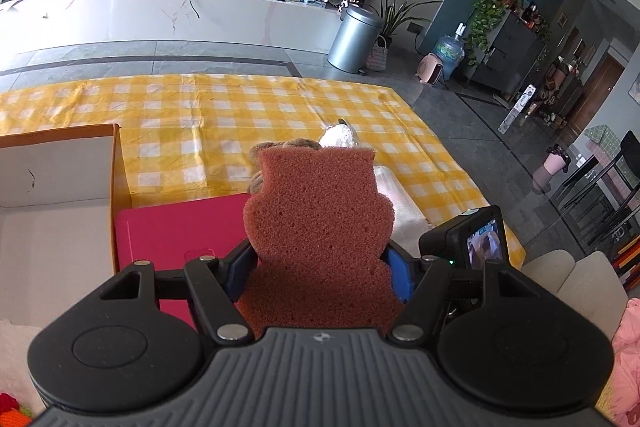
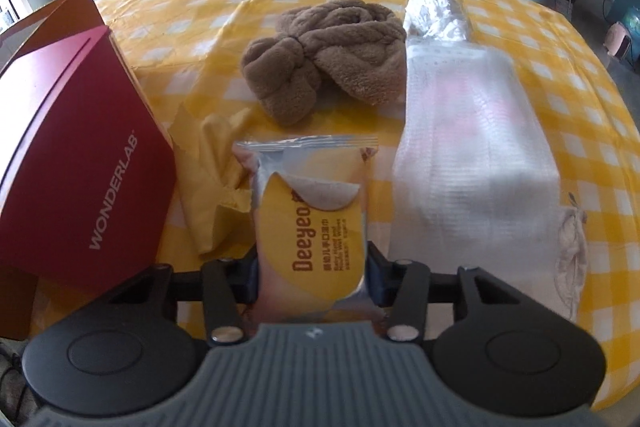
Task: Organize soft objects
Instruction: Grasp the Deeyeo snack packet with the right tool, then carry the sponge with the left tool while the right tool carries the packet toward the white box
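Note:
A reddish-brown sponge (image 1: 316, 195) with a wavy outline stands up between the fingers of my left gripper (image 1: 320, 263), which is shut on its lower half. It hides most of a brown towel and a white soft item behind it. In the right wrist view a yellow and silver wet-wipes packet (image 2: 312, 211) marked "Deeyeo" sits lengthwise in my right gripper (image 2: 314, 275), the pads pressing on its sides. Farther on lie a knotted brown towel (image 2: 332, 55), a crumpled yellow cloth (image 2: 212, 179) and a long white foam-wrapped bundle (image 2: 472, 147).
A red "WONDERLAB" box (image 2: 80, 167) stands left on the yellow checked tablecloth (image 2: 580, 131). An open cardboard box (image 1: 52, 187) with a white inside sits beside it at far left. A small crumpled white thing (image 2: 572, 239) lies near the right edge. The floor and a metal bin (image 1: 354, 39) lie beyond.

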